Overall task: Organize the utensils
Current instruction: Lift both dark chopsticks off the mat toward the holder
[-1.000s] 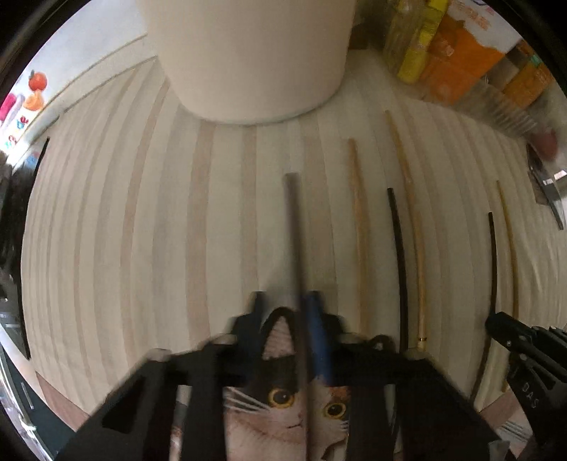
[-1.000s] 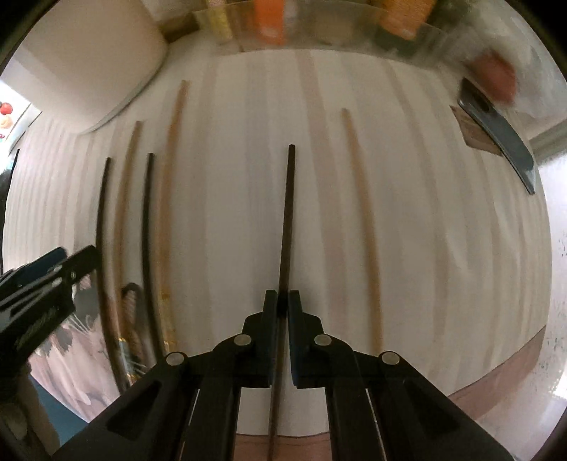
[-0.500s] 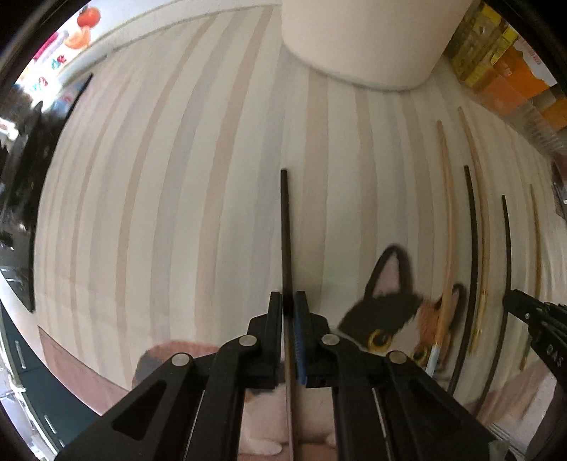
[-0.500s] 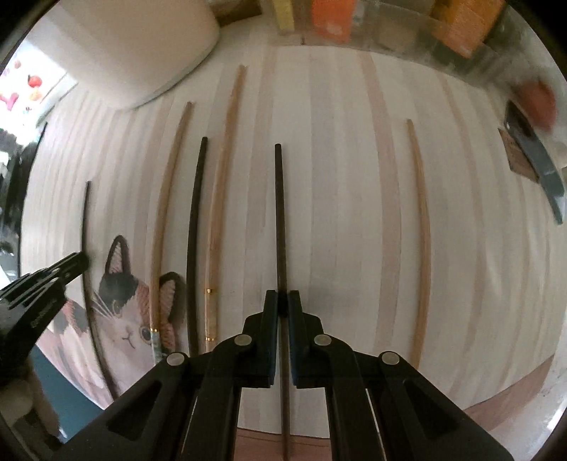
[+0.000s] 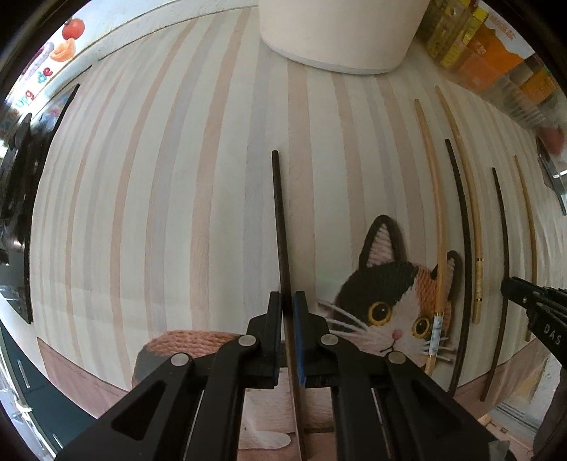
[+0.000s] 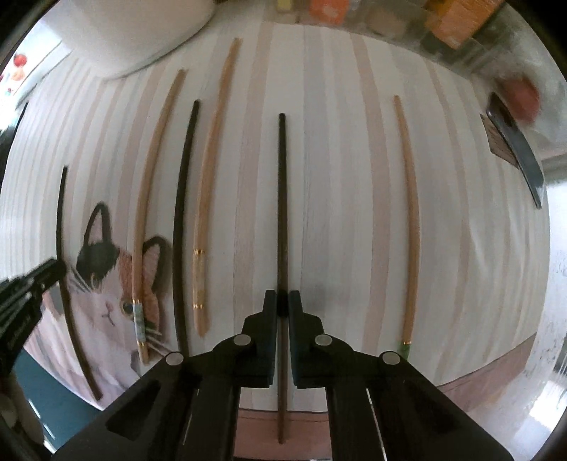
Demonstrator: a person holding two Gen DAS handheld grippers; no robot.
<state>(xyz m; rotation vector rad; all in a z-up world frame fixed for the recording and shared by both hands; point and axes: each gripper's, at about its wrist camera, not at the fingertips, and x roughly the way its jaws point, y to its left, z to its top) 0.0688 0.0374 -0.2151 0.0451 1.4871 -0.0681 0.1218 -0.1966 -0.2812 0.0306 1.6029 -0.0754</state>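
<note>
Dark wood fills both grips: the left claw [image 5: 287,301] is clamped tight on one dark chopstick [image 5: 280,220], and the right claw [image 6: 282,301] pinches another dark chopstick [image 6: 282,198] the same way, each stick pointing forward above the striped mat [image 5: 159,177] on the table. Probably they are being brought together as a matching pair. Four more chopsticks [image 6: 209,177] lie loose in a row near the cat picture [image 6: 106,283]. The white tub [image 5: 340,32] at the far edge shows only its outside; its contents are hidden.

Left gripper [image 5: 287,301] and right gripper [image 6: 282,301]: jaws clamped, pointing down.
</note>
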